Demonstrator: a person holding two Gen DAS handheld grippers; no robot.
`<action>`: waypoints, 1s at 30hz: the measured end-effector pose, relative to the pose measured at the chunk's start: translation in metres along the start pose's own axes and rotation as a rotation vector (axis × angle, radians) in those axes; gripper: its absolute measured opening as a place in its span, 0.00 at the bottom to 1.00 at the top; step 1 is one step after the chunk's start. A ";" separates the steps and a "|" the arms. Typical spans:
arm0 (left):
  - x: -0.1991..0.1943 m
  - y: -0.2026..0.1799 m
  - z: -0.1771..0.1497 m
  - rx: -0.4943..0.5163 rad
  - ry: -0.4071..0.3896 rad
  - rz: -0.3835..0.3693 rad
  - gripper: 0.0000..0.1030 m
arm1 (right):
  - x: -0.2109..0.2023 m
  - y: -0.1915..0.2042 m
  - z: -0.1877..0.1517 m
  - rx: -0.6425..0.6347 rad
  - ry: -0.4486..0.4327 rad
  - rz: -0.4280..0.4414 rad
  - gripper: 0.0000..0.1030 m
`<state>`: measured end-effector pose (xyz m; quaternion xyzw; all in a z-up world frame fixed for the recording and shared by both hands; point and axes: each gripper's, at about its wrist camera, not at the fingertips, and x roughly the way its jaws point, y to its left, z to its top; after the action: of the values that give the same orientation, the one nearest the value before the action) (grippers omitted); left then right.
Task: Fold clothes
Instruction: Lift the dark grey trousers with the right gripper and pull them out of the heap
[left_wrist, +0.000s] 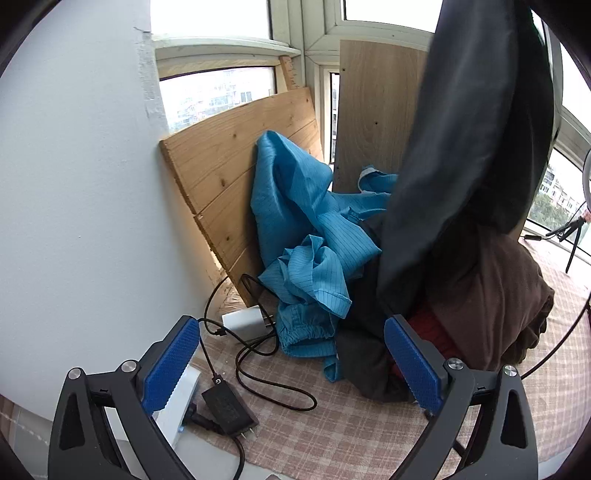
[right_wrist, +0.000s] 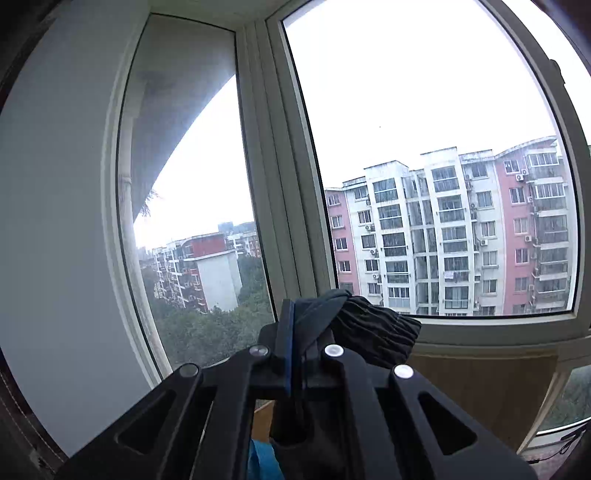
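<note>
Right claw (right_wrist: 295, 343): clenched on dark garment (right_wrist: 376, 332), held high. Left claw (left_wrist: 291, 365): released, empty. Risk: hanging fabric could snag the blue clothes (left_wrist: 303, 229) or cables (left_wrist: 258, 362).

The dark garment (left_wrist: 469, 140) is cut off at the upper edge of the left wrist view, and the brown cloth (left_wrist: 495, 295) is partly hidden behind it. The red fabric (left_wrist: 428, 325) is mostly covered.
</note>
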<state>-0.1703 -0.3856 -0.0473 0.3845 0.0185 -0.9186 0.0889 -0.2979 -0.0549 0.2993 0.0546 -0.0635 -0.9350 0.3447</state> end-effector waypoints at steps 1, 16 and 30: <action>-0.001 0.000 0.000 0.000 -0.001 -0.003 0.98 | -0.014 -0.003 0.003 -0.013 -0.005 -0.010 0.03; -0.025 -0.103 0.008 0.238 -0.028 -0.166 0.98 | -0.303 -0.183 -0.065 0.194 -0.067 -0.543 0.02; -0.060 -0.245 -0.037 0.371 0.023 -0.269 0.98 | -0.347 -0.310 -0.273 0.419 0.525 -0.725 0.03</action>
<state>-0.1465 -0.1317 -0.0391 0.3986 -0.0984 -0.9055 -0.1067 -0.1930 0.3829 0.0017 0.3750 -0.1381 -0.9165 -0.0168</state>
